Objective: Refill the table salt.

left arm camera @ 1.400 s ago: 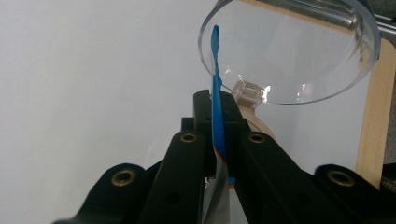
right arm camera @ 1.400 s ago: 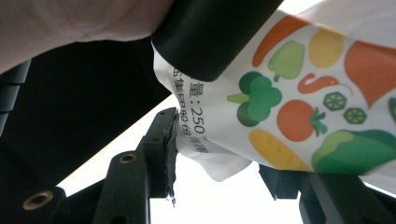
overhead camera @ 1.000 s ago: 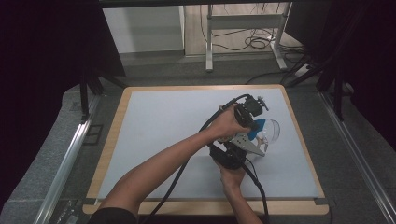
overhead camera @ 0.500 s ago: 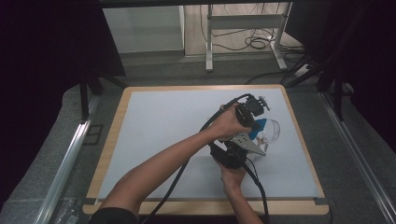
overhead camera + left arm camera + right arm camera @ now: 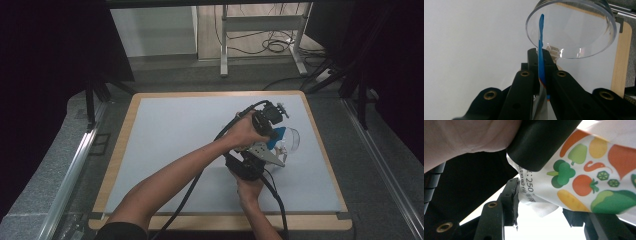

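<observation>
Holding the pouch [image 5: 584, 177] unmoved, both grippers stayed put.

clear glossy plastic bowl [image 5: 584, 32], printed glossy plastic pouch [image 5: 586, 180], matt black plastic grippers, matt white table top [image 5: 175, 130], pale wood edge.

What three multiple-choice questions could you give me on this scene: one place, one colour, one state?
1. Where on the table is the clear container? A right side; B left side; C middle.
2. What colour is the strip in the left gripper? A red; B blue; C yellow.
3. How are the left gripper's jaws? A wide open; B shut empty; C shut on the strip.
A: the high view shows it near the right edge. B: it is plainly blue. C: both jaws press it.
</observation>
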A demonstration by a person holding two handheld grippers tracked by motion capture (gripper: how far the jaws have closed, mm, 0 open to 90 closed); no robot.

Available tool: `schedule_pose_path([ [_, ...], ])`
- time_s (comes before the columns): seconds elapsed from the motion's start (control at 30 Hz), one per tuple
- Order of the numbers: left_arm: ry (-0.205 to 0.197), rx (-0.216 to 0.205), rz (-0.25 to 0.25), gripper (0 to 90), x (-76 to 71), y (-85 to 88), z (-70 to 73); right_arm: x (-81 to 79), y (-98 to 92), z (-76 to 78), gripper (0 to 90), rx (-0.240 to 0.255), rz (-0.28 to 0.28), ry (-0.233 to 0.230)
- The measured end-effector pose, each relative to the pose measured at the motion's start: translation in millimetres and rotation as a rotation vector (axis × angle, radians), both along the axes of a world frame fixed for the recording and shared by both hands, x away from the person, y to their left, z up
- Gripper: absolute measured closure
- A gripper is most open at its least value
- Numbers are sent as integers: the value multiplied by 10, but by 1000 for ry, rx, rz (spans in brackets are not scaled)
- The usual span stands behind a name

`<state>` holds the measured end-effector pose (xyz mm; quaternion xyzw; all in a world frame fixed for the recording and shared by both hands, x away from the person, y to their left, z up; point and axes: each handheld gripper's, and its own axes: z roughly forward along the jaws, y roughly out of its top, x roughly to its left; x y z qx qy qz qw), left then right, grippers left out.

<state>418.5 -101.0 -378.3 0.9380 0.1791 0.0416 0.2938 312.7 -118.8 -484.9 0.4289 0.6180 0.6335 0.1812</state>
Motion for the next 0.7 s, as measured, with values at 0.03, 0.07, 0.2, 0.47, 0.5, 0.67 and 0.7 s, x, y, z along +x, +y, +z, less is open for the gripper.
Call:
schedule_pose_path([
  [0.03,-1,0,1,900,-1,0,0,0,-1,-1,524,-1,0,0],
  [0.07,0,-1,0,900,-1,0,0,0,-2,0,524,-1,1,0],
  [0.2,1,0,-2,900,0,-2,-2,-1,-5,-1,524,-3,1,0],
  [0.47,4,-3,-1,900,6,-4,-8,1,-12,-8,524,-6,3,3],
  [0.5,3,-3,-2,900,6,-3,-10,2,-12,-11,524,-5,3,4],
  [0.67,3,-5,-1,900,3,4,-7,1,-13,-16,525,-12,4,0],
  [0.7,2,-4,-1,900,2,6,-5,1,-13,-16,524,-13,5,-1],
])
